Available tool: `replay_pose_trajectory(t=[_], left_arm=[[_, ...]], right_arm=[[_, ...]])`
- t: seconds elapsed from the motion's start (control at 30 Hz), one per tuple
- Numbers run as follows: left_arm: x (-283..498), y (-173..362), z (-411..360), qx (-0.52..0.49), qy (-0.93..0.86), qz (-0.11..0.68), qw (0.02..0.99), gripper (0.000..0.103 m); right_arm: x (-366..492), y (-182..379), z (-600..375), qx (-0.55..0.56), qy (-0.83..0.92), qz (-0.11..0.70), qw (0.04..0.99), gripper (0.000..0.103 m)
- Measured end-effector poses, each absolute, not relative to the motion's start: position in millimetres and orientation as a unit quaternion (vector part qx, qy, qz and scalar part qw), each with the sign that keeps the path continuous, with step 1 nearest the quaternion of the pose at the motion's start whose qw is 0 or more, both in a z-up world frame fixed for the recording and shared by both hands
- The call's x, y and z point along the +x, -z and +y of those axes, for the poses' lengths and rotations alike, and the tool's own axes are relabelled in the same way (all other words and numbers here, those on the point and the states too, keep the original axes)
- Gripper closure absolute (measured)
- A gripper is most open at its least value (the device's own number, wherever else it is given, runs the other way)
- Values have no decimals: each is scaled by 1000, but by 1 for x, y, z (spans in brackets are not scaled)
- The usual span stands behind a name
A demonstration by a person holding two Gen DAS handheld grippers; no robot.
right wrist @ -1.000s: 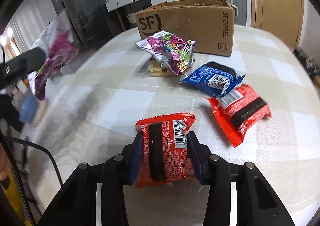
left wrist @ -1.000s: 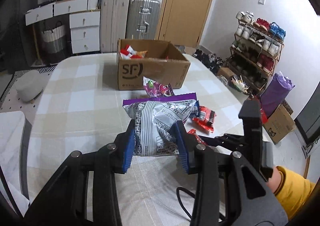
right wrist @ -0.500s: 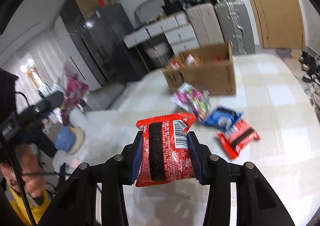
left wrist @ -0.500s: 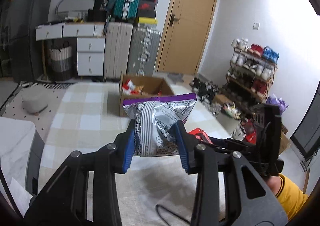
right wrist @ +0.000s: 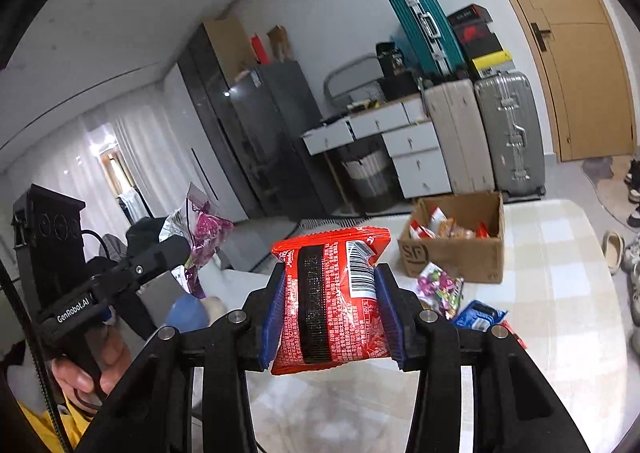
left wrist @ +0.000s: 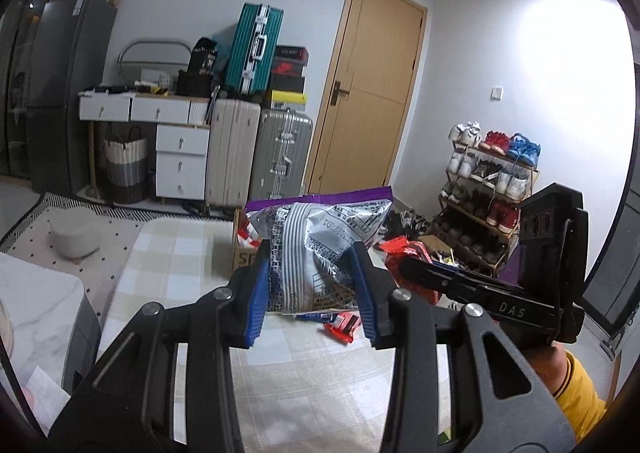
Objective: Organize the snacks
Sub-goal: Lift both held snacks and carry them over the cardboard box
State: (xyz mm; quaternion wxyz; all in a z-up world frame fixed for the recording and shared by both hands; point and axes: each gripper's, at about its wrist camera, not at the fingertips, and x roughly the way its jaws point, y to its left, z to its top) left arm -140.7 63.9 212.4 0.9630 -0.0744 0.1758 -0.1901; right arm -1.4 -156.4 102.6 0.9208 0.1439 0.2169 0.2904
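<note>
My left gripper (left wrist: 314,289) is shut on a silver snack bag with a purple top (left wrist: 320,237), held high above the table. My right gripper (right wrist: 330,313) is shut on a red snack packet with a black stripe (right wrist: 332,293), also raised high. The open SF cardboard box (right wrist: 452,253) stands at the table's far end with several snacks inside; in the left wrist view it is mostly hidden behind the silver bag. Each gripper shows in the other's view: the right one (left wrist: 404,257) with its red packet, the left one (right wrist: 180,249) with the purple bag.
On the checked tablecloth (right wrist: 560,293) near the box lie a purple-green packet (right wrist: 438,287), a blue packet (right wrist: 478,315) and a red packet (left wrist: 342,327). Suitcases (left wrist: 256,157), white drawers (left wrist: 176,149) and a shoe rack (left wrist: 488,189) stand beyond the table.
Both grippers have risen well above the table with their packets still held. The views have tilted up, and the box and the loose snacks now sit lower and farther away.
</note>
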Motion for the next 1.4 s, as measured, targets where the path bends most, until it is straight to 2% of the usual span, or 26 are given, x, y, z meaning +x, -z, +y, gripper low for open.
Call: replay_pose_trajectory(t=[0.27,0.57,0.93,1.4], left_arm=[[-200,-236,68,-62,177,177,966,68],[-158,-194,42,-62,174,224,957,68],[-34,-130,11,-62,177,268,945,68],[174,-110,-21,-43,162,288,943,68]], right_arm=[[-18,-106,-160,157,-290,209,921,60],[-9,-95,-170,154,-277,201,927,60],[51,-87,-174,139,-270,210,929,60],[193,-85,-195,176,-251,241,921,60]])
